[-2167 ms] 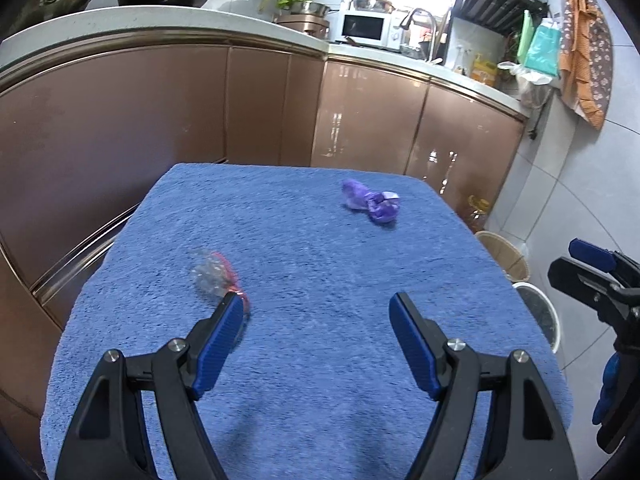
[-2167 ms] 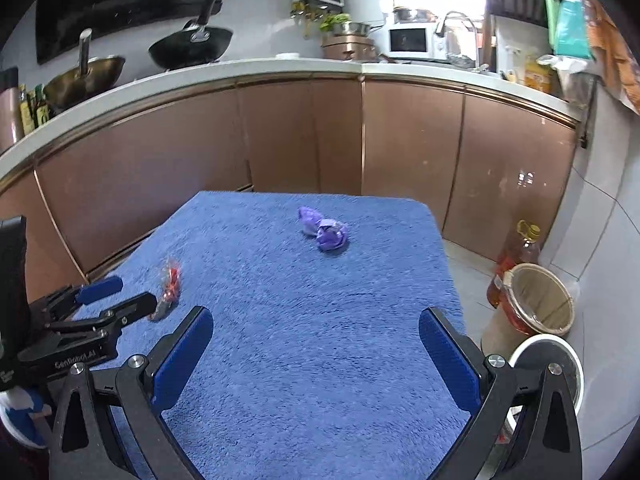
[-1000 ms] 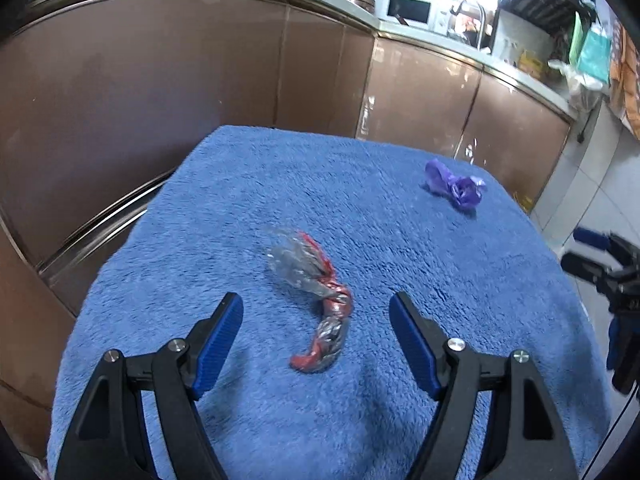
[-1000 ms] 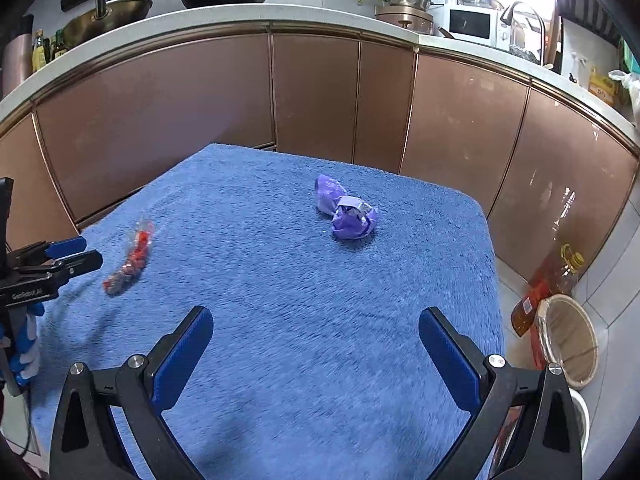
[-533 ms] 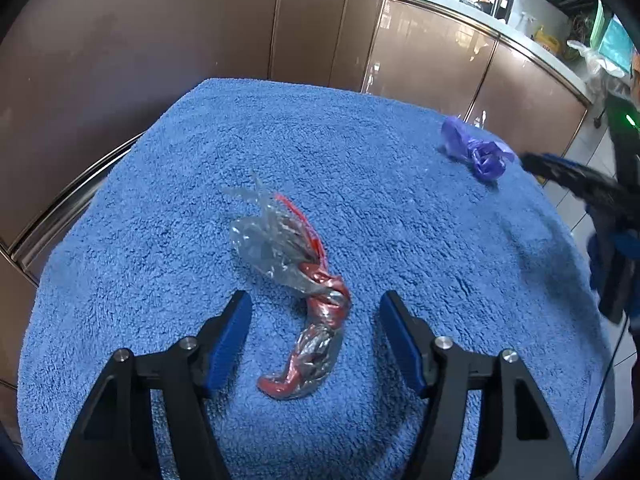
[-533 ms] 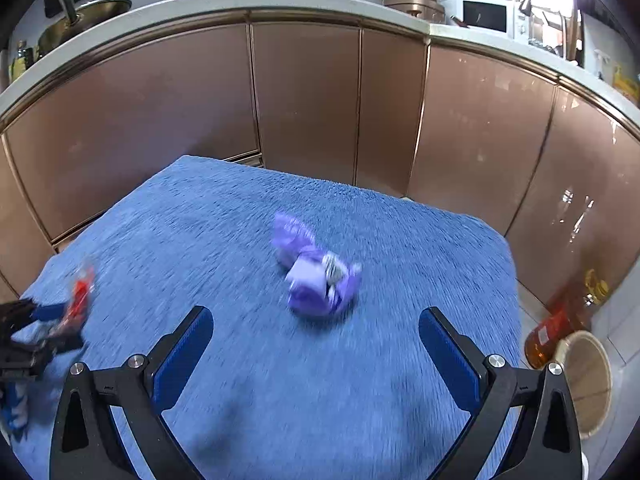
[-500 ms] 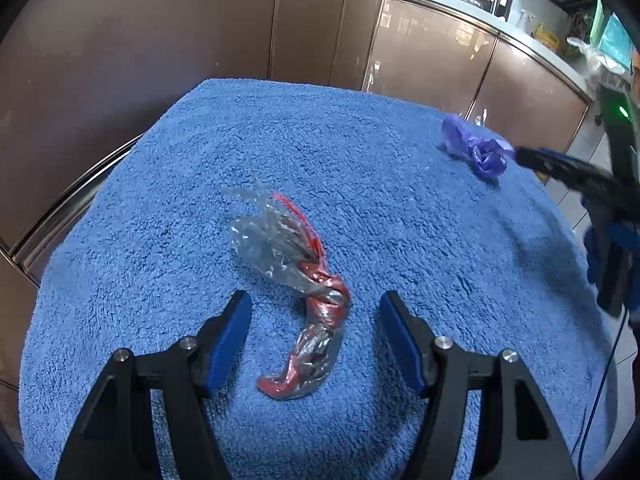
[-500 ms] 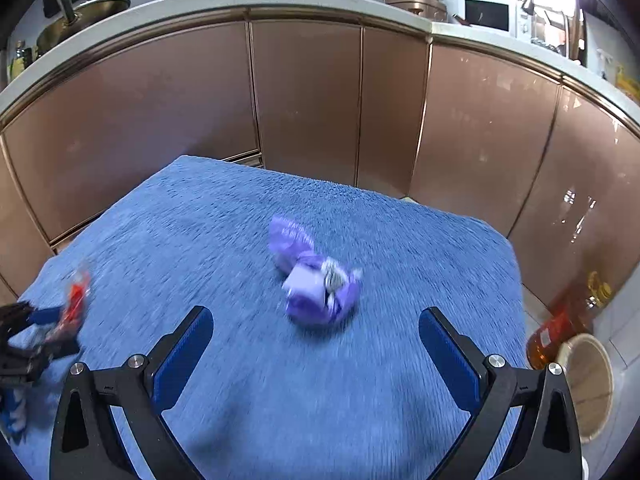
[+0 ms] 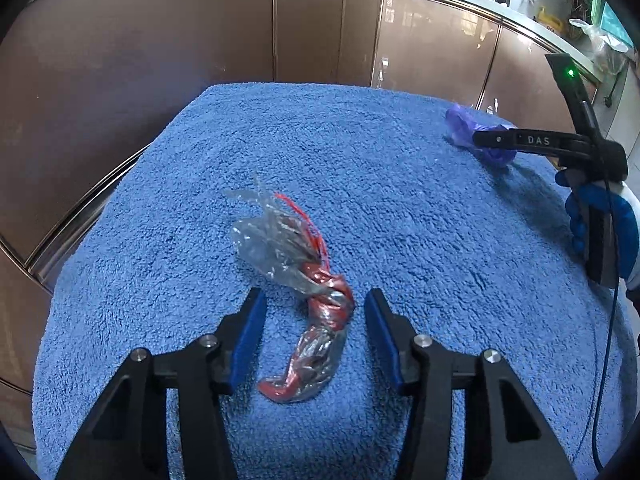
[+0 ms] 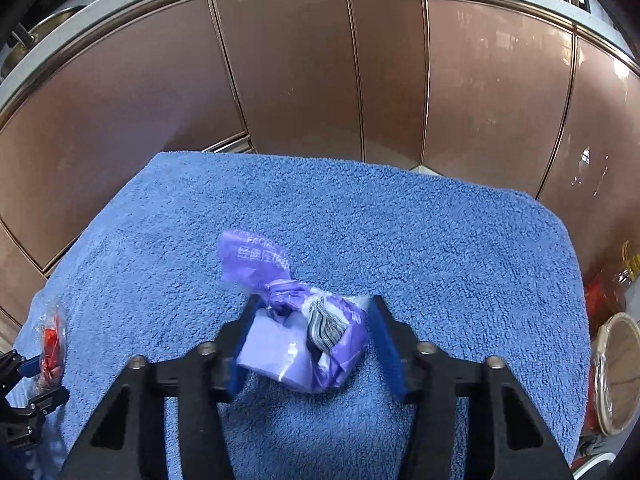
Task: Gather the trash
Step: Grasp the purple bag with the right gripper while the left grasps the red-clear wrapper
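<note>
You are closing both claws: left claw [image 9: 314, 322] around red wrapper [image 9: 316, 312], right claw [image 10: 310, 334] around purple bag [image 10: 304, 340]; neither is pinching yet, so finish squeezing before lifting.

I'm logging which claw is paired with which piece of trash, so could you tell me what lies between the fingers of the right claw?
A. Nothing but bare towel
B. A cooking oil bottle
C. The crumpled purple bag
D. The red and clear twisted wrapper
C. In the right wrist view the crumpled purple bag sits between the blue pads of the right claw, whose jaws are closing, on the blue towel.
</note>
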Motion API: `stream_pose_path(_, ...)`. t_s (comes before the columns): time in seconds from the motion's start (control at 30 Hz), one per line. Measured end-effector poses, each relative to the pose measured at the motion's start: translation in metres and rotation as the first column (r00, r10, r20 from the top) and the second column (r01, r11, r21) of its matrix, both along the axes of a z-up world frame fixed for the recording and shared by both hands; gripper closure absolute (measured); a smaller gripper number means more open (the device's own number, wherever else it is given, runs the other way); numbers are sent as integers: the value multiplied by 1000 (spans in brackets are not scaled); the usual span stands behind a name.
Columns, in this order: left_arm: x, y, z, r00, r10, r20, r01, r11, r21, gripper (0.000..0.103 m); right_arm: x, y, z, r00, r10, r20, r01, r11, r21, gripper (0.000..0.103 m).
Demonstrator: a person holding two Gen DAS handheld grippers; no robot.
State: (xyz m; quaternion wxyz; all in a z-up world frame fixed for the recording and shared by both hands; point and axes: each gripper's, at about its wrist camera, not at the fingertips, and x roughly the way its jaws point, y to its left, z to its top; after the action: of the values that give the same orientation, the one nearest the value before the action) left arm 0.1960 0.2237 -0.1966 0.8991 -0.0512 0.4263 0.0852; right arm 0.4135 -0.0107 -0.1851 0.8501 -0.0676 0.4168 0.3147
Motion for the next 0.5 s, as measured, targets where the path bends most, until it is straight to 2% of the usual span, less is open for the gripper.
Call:
stream_pose_path(0.17,-1,0,1,1000,1,0,-1,1000,3,55,-13,4,6,1000,3,15,-3,1000,1,60)
stream_pose_path(0.5,0,-2,0,1000,3,-1,-3,1000,5,55,-107,-20,42,998,33,54,-35,999,34,61)
